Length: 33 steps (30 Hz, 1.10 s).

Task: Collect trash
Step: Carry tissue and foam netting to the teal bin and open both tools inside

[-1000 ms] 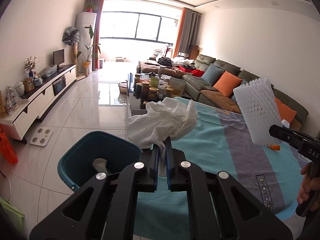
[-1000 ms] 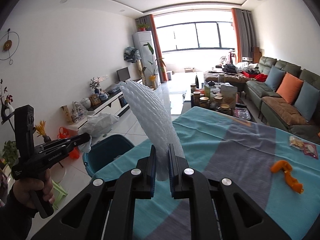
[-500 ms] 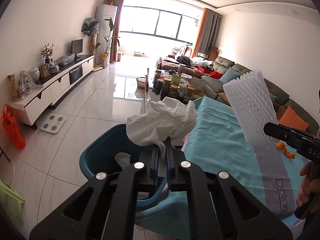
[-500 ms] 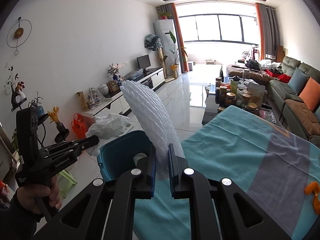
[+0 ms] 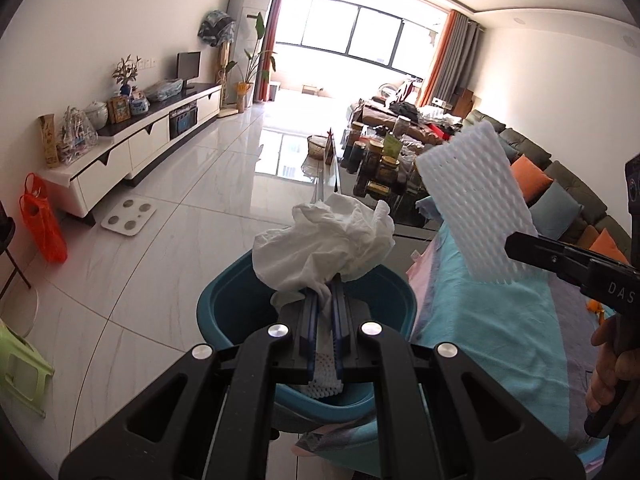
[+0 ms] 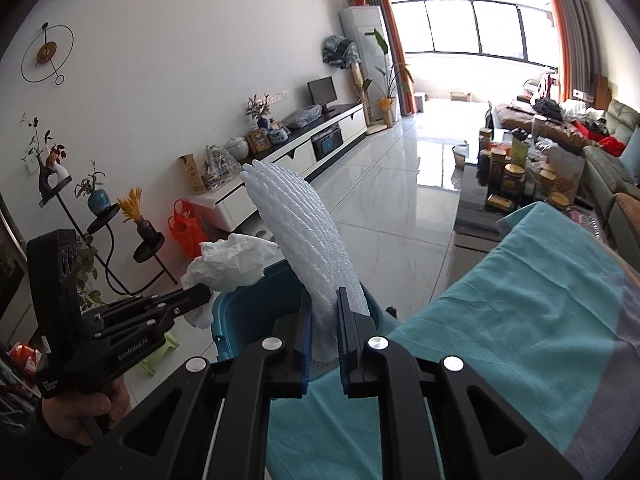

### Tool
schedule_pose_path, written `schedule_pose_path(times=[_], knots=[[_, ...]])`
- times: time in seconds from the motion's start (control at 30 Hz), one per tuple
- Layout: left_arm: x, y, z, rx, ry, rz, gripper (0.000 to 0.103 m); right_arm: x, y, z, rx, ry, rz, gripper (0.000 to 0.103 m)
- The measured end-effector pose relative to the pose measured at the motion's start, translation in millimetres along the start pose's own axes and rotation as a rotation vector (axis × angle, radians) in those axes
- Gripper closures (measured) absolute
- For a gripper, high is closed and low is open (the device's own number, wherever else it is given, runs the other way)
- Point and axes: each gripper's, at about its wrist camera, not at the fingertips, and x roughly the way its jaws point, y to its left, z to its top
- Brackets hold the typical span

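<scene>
Carrying two pieces of trash at once, the person is working through the drop-off step: the left gripper [image 5: 325, 312] is holding a crumpled white tissue [image 5: 324, 246] pinched tight between its fingers, right above the teal bin [image 5: 224, 308] standing on the floor beside the tabletop [image 5: 500, 320], while the right gripper [image 6: 323, 322] is clamping a white foam fruit net [image 6: 298, 232] that is standing upright over the tabletop's edge, just beside the bin's rim. By my reckoning, neither piece is in the bin yet. Next, the left fingers are needing to part so the tissue falls inside, and the right hand is needing to come further over the bin before letting go
</scene>
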Motion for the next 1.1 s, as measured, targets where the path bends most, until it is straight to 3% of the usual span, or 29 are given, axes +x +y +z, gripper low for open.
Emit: schedule_pose_path(times=[0.23,0.63,1.1], knots=[[40.2,-6.4,-14.5,-0.02,0.067,0.016,0.096,42.1,5.5,4.8,0.009,0.086,0.035,0.093],[91.2,-5.1,-39.3,-0.034,0.145,0.057,0.096,100.0,16.1,7.3,-0.029,0.242,-0.001,0.092],[121.6,-14.8,-41.7,-0.02,0.173,0.088,0.092,116.6,20.1,0.1,-0.051,0.311,-0.034,0.088]])
